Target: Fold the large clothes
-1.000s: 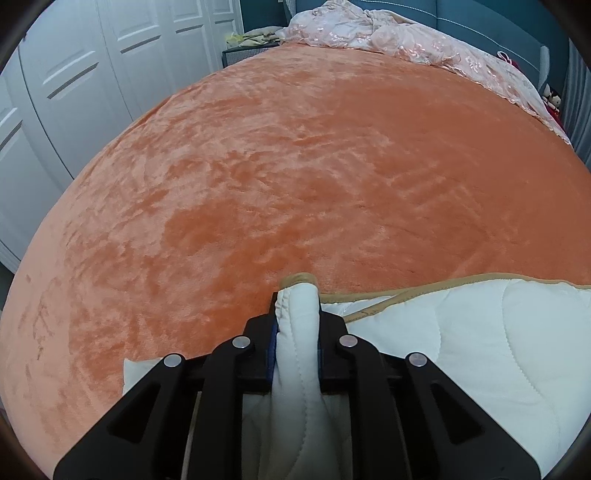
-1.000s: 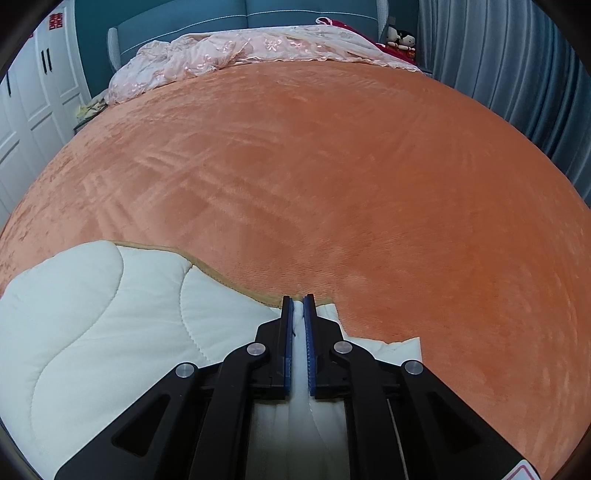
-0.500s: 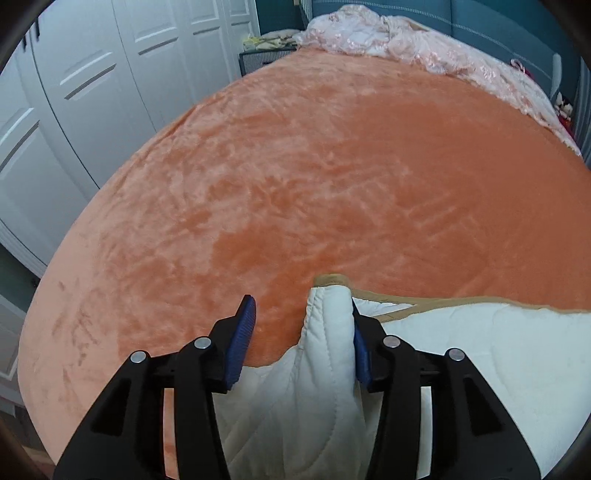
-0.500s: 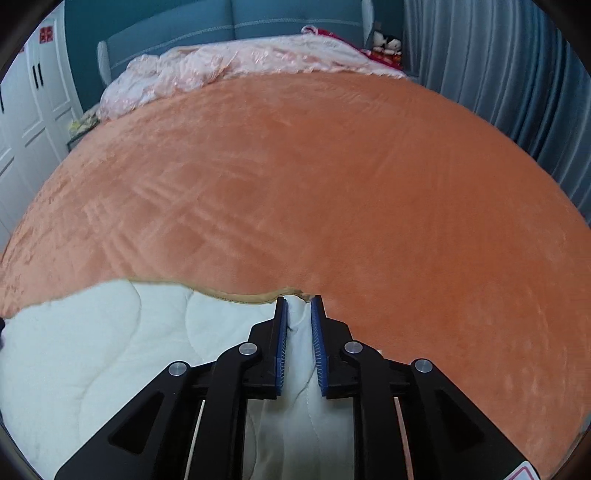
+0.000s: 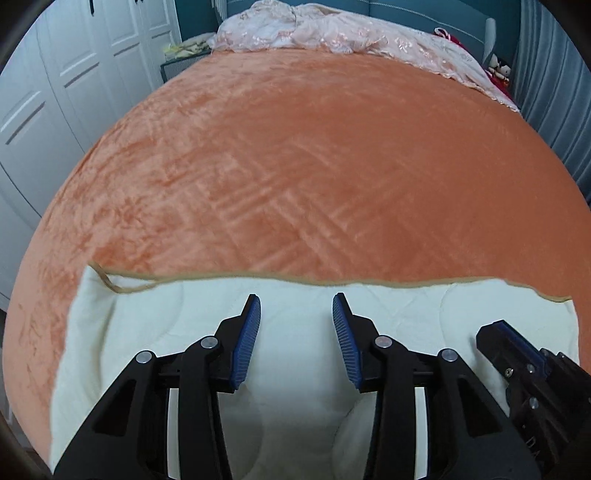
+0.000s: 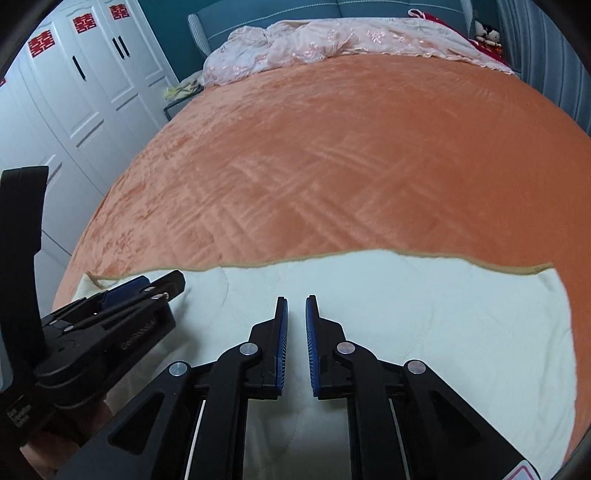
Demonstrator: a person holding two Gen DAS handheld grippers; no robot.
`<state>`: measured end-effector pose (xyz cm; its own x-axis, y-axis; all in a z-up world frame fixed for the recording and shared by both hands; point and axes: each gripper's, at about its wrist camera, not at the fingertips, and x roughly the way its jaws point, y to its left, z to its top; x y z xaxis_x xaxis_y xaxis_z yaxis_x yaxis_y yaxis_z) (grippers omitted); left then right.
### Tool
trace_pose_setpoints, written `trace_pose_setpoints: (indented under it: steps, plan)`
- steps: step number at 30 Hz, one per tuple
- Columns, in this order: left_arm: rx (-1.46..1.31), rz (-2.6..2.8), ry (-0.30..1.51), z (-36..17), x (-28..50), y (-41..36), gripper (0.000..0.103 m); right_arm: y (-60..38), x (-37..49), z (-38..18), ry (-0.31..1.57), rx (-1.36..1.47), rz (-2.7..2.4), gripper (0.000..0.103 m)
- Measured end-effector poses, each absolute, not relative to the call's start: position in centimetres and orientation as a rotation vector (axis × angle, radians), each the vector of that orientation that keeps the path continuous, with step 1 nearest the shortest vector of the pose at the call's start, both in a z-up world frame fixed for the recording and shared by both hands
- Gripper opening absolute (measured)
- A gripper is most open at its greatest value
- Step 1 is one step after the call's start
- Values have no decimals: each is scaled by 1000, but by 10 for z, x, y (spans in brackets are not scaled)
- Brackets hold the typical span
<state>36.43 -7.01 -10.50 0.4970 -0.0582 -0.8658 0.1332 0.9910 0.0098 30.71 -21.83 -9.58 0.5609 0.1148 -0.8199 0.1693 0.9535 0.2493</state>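
Observation:
A white quilted cover (image 5: 147, 314) with a tan edge lies flat on the near part of the orange bedspread (image 5: 295, 166). My left gripper (image 5: 295, 295) hovers above it with its jaws wide apart and closing, nothing between them. To its right my right gripper (image 5: 495, 328) shows from the side. In the right wrist view my right gripper (image 6: 296, 297) hangs over the white cover (image 6: 443, 325). Its jaws stand a narrow gap apart and are closing on nothing. My left gripper (image 6: 159, 284) sits at the left of that view.
A pink embroidered bedcover (image 5: 351, 33) is bunched at the head of the bed, against a blue headboard. White wardrobe doors (image 5: 55, 92) run along the left side. A blue-grey curtain (image 5: 554, 92) hangs on the right. A small bedside table (image 5: 177, 66) stands at the far left corner.
Both grippers let go of the white cover's folded edge and drew back and up. The cover now lies flat. The left jaws opened wide.

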Motion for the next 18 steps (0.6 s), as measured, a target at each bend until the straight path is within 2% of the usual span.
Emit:
trace_pose_setpoints:
  steps: [6, 18]
  plan:
    - [160, -85, 1019, -141, 356, -84, 39, -216, 307, -130, 1011, 338, -31, 4]
    - [199, -60, 936, -157, 357, -93, 39, -221, 315, -154, 969, 354, -19, 0]
